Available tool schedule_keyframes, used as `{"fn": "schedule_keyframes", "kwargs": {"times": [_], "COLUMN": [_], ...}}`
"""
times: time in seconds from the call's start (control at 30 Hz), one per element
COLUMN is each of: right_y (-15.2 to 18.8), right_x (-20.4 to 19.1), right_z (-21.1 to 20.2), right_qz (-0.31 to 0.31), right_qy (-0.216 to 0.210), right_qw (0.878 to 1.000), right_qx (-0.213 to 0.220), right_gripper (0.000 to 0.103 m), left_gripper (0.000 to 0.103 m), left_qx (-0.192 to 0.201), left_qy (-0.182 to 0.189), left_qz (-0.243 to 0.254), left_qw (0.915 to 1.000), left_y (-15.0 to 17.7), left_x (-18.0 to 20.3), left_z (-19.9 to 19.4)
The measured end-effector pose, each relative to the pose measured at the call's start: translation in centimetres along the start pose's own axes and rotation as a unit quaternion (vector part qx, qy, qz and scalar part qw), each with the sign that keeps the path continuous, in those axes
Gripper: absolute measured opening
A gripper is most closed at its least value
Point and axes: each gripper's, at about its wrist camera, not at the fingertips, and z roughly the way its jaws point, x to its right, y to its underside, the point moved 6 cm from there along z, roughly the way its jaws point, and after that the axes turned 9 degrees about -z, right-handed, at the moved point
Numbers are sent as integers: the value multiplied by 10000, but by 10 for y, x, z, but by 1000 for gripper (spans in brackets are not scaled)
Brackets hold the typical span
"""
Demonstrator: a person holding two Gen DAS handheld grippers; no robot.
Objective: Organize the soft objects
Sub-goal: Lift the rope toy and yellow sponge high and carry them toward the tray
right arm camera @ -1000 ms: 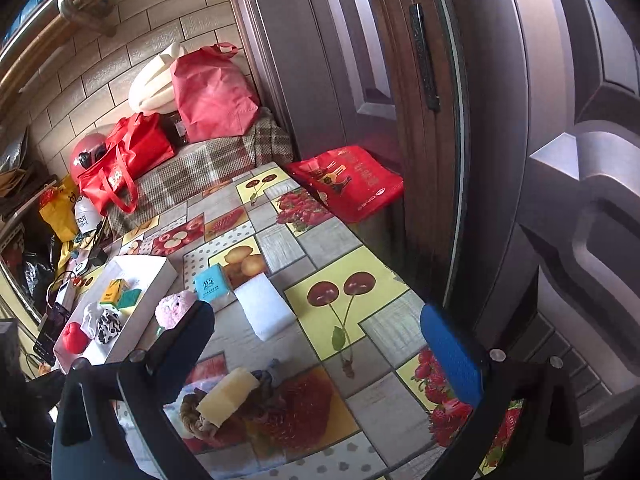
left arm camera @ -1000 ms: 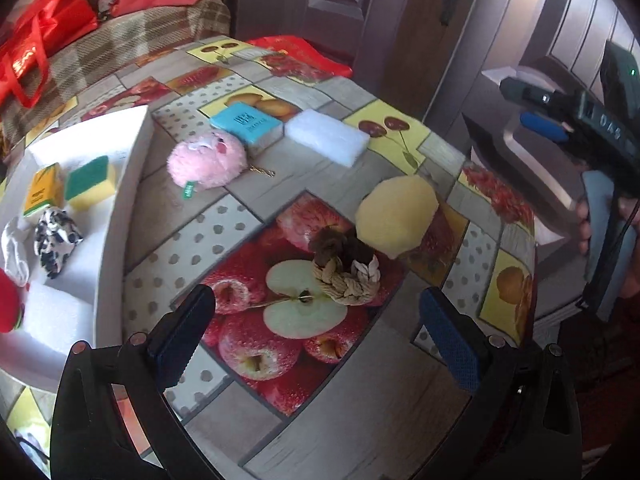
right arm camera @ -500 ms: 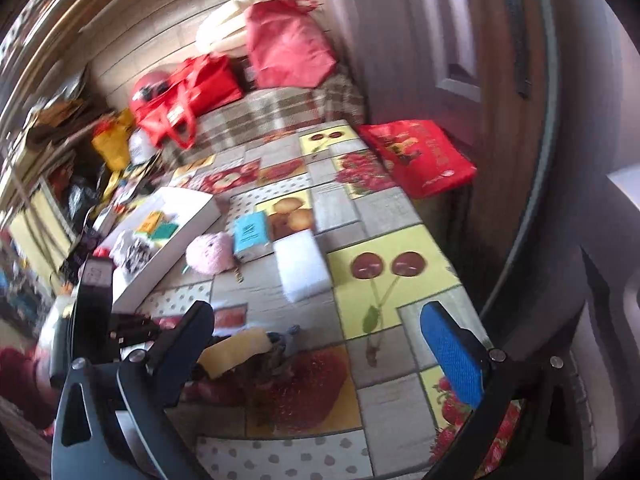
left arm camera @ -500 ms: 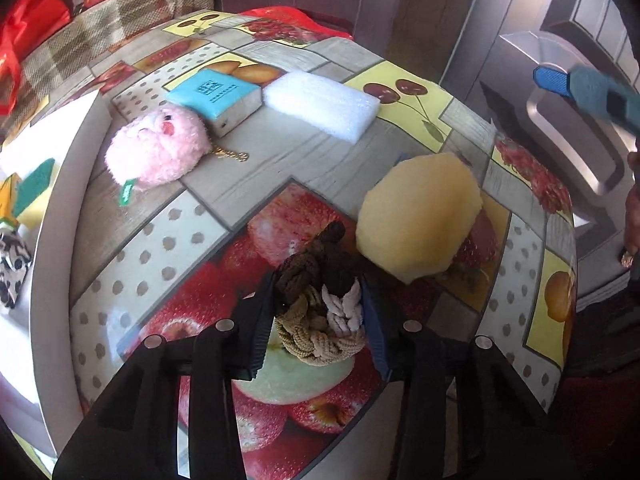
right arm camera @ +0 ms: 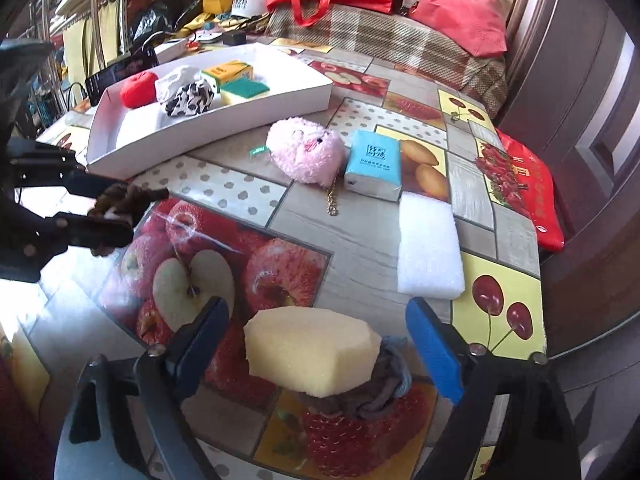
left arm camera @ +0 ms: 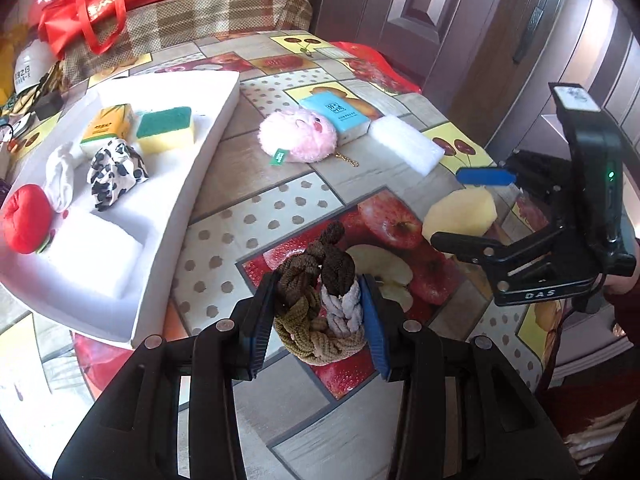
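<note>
The left gripper point(left arm camera: 318, 314), jaws squeezed on a braided rope toy point(left arm camera: 320, 300) at lower centre of its view, appears lifted off the table. The right gripper point(right arm camera: 320, 344) stands wide open around a yellow sponge point(right arm camera: 310, 350). Carrying the toy level over the white tray point(left arm camera: 180, 196) rim at left, then releasing low, should suit best.

Braided brown-tan rope bundle point(left arm camera: 318, 300) upright, pinched between fingers point(left arm camera: 260, 320) above tablecloth
</note>
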Motion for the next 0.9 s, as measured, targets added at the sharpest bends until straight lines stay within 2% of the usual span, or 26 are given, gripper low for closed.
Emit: {"fn": "schedule_keyframes", "kwargs": {"times": [0.03,0.13,0.27,0.4,0.53,0.7,0.8,0.9], "right_y": [1,-2,-17,-41,-65,-90,-108,-125], "right_x": [-1,2,13,26,34,42,43,44], "right_z": [2,-9,-42,-90,-138,-184,-215,-246], "right_qz": [-33,138,551,1029,1415,1860,1782,1805], "right_qy": [29,13,-5,33,63,69,349,446], "right_qw": [10000,9998,9960,9840,9651,9372,9234,9050], "right_qx": [-46,142,709,1454,2205,2949,3383,3827], "right_gripper": [61,57,56,56,56,56,56,56], "left_gripper": [40,40,40,40,40,41,41,41], "left_qx": [26,109,363,922,1629,2494,3100,3542], "left_qy": [1,28,87,132,10,-320,-700,-1241], "left_qz": [-26,-107,-143,-217,-302,-576,-667,-748], "left_qw": [10000,9999,9992,9954,9862,9662,9458,9239], "left_y": [0,-2,-11,-27,-42,-55,-65,-75], "left_x": [-1,-3,-3,-5,-14,-46,-73,-100], "left_z": [-2,-9,-28,-73,-132,-215,-278,-338]}}
